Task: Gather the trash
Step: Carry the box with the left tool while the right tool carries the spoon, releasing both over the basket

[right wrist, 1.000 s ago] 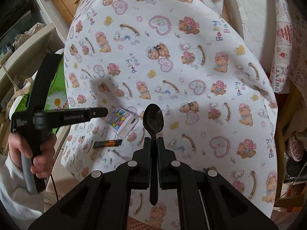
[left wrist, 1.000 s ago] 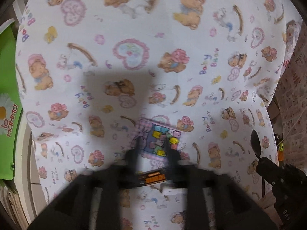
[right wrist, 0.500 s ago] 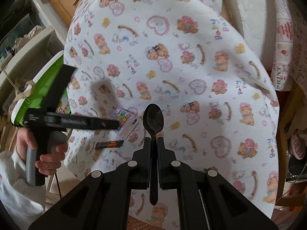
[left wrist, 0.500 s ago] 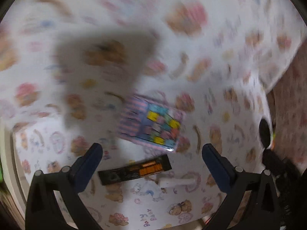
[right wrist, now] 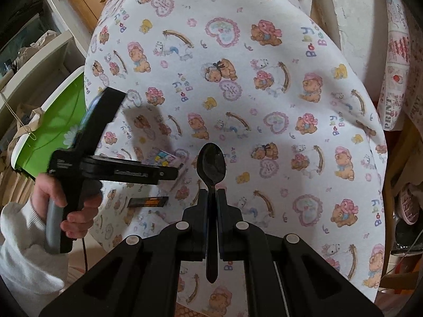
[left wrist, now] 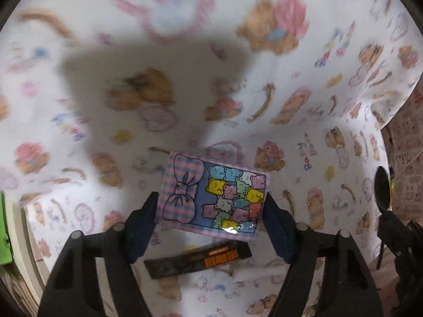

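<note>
The pastel bear-print packet lies flat on the teddy-bear tablecloth, near the cloth's edge. The left gripper straddles it, jaws closing, a pad at each short side; whether the pads touch yet cannot be told. Just nearer the edge than the packet lies a black-and-orange wrapper, and beside it a small white scrap. Beyond the packet the cloth lies bare and wide. To the packet's right, well apart, the right gripper is clamped on a black plastic spoon, held above the cloth. A green tray sits past the cloth's left edge.
</note>
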{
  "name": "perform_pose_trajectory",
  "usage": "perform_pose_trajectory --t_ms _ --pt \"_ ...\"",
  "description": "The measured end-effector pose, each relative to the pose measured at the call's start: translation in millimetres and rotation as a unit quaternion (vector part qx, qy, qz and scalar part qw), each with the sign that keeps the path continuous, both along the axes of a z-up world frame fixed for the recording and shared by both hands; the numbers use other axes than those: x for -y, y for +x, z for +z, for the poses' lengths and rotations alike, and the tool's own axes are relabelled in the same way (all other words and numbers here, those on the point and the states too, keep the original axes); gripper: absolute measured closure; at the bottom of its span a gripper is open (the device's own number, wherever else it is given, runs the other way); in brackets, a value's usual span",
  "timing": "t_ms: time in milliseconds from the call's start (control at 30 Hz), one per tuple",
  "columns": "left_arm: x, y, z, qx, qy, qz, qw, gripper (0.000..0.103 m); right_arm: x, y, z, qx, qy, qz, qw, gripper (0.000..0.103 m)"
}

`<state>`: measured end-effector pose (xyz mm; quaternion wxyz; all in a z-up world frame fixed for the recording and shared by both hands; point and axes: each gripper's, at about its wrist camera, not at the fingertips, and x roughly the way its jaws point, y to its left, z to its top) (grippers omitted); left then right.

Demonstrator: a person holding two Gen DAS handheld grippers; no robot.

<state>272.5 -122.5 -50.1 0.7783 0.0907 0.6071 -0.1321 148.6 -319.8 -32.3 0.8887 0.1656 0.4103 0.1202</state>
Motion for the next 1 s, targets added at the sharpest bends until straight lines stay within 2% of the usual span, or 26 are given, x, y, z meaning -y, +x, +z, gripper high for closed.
perform_pose_trajectory --t_ms 100,267,367,533,600,667,733,833,867,967,1000 --pt "-7 -17 20 0.033 -0.005 0.005 0.9994 0.030 -3 -1 2 0.004 -0.003 0.005 1.000 0.096" --pt "-18 -66 48 0.089 -0.017 0.003 0.9958 0.030 -13 -6 4 0.013 -0.011 0.022 1.000 0.096" --pt "-29 -88 57 0.123 -0.007 0.006 0.9924 0.030 -24 -8 2 0.020 -0.021 0.039 0.999 0.096" --pt "-59 -124 70 0.154 -0.042 0.037 0.9864 0.030 -36 -19 7 0.039 -0.025 0.059 0.997 0.096" --pt "-63 -134 64 0.163 -0.045 0.048 0.9845 0.030 -38 -24 8 0.044 -0.006 0.072 0.996 0.096" --pt "-66 -149 59 0.166 -0.044 0.051 0.9838 0.030 -40 -28 8 0.043 0.014 0.080 0.996 0.096" --pt "-74 -164 53 0.166 -0.042 0.055 0.9837 0.030 -46 -32 9 0.043 0.012 0.090 0.995 0.096" --pt "-83 -179 44 0.160 -0.070 0.068 0.9823 0.030 -57 -44 12 0.048 0.001 0.105 0.993 0.096" --pt "-87 -184 41 0.153 -0.082 0.074 0.9821 0.030 -58 -48 12 0.044 0.008 0.110 0.993 0.096" --pt "-89 -192 25 0.109 -0.096 0.091 0.9852 0.030 -57 -57 12 0.019 0.076 0.129 0.989 0.096" --pt "-91 -196 21 0.093 -0.115 0.099 0.9840 0.030 -58 -61 14 0.019 0.075 0.130 0.988 0.096"
